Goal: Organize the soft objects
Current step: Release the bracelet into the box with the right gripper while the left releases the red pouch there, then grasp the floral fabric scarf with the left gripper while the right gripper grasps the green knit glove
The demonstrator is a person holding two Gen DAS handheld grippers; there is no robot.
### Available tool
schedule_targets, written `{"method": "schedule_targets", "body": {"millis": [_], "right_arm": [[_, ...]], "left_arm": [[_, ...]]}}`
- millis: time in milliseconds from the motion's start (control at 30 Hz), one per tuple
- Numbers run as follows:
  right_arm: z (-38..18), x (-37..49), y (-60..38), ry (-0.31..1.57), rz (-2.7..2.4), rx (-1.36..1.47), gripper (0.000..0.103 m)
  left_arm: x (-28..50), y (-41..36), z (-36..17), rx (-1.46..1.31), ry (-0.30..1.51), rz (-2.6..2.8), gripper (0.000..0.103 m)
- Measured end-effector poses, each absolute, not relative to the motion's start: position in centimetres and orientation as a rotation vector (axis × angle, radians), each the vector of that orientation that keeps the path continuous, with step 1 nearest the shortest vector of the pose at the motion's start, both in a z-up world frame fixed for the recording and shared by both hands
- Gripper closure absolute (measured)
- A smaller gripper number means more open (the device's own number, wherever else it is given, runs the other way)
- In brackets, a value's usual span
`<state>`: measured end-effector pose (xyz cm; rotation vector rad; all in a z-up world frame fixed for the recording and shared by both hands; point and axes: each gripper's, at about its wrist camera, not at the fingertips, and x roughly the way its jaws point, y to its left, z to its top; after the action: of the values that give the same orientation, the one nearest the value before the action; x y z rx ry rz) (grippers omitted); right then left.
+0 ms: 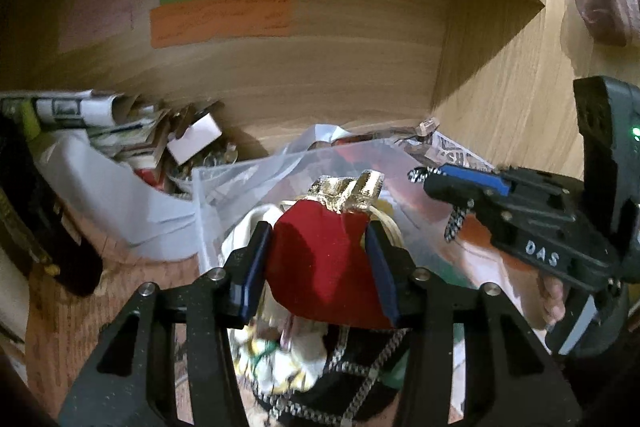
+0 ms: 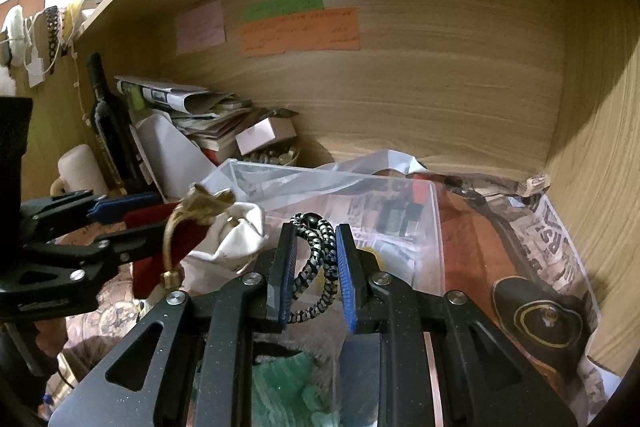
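Observation:
My left gripper [image 1: 318, 243] is shut on a red velvet pouch [image 1: 320, 259] with a gold top; it also shows in the right wrist view [image 2: 160, 227], at left. My right gripper [image 2: 314, 259] is shut on a black-and-white braided cord [image 2: 316, 259], also seen in the left wrist view [image 1: 454, 225] hanging from the blue pads. Both are held over a clear plastic box [image 2: 340, 203] inside a wooden shelf. A white cloth bag [image 2: 232, 243] lies beside the pouch.
A dark bottle [image 2: 106, 123], papers and a small box [image 2: 264, 135] fill the shelf's left back corner. Newspaper [image 2: 556, 239] and a black heart-shaped item [image 2: 536, 319] lie at right. Coloured notes [image 2: 300, 31] stick on the back wall. A green item [image 2: 288, 387] lies below.

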<state>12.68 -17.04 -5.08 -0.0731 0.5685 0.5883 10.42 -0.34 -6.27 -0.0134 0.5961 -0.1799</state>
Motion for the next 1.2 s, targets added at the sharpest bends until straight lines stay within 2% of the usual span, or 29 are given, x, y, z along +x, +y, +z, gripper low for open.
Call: {"method": "schedule_targets", "body": {"millis": [467, 533, 567, 633, 767, 933, 1033, 1100, 1200], "right_arm": [[-7.2, 17.2, -15.5, 0.667, 0.569, -0.117, 0.083], [-7.8, 17.8, -15.5, 0.689, 0.566, -0.116, 0.083], [-7.9, 18.0, -15.5, 0.696, 0.563, -0.116, 0.083], [-8.3, 18.3, -15.5, 0.718, 0.558, -0.120, 0.078], [-8.3, 18.0, -15.7, 0.709, 0.540, -0.142, 0.055], [-7.3, 17.2, -16.1, 0.680, 0.540, -0.149, 0.050], [-6.2, 16.4, -16.5, 0.645, 0.536, -0.138, 0.041], [-5.4, 15.8, -16.8, 0.619, 0.535, -0.130, 0.037], [-4.2, 14.6, -17.4, 0.578, 0.536, -0.118, 0.033]], "left_arm": [[17.5, -0.9, -7.7, -0.005, 0.714, -0.136, 0.055], [18.1, -0.7, -8.1, -0.013, 0.743, -0.137, 0.052], [18.3, -0.6, -8.3, -0.018, 0.755, -0.138, 0.047], [18.6, -0.5, -8.6, -0.026, 0.765, -0.137, 0.040], [18.2, -0.4, -8.6, -0.024, 0.765, -0.135, 0.033], [17.0, 0.0, -7.6, -0.041, 0.734, -0.132, 0.033], [15.5, 0.2, -6.4, -0.036, 0.685, -0.125, 0.030], [14.4, 0.4, -5.5, -0.030, 0.647, -0.122, 0.020], [12.5, 0.6, -4.3, -0.019, 0.592, -0.108, 0.016]]}}
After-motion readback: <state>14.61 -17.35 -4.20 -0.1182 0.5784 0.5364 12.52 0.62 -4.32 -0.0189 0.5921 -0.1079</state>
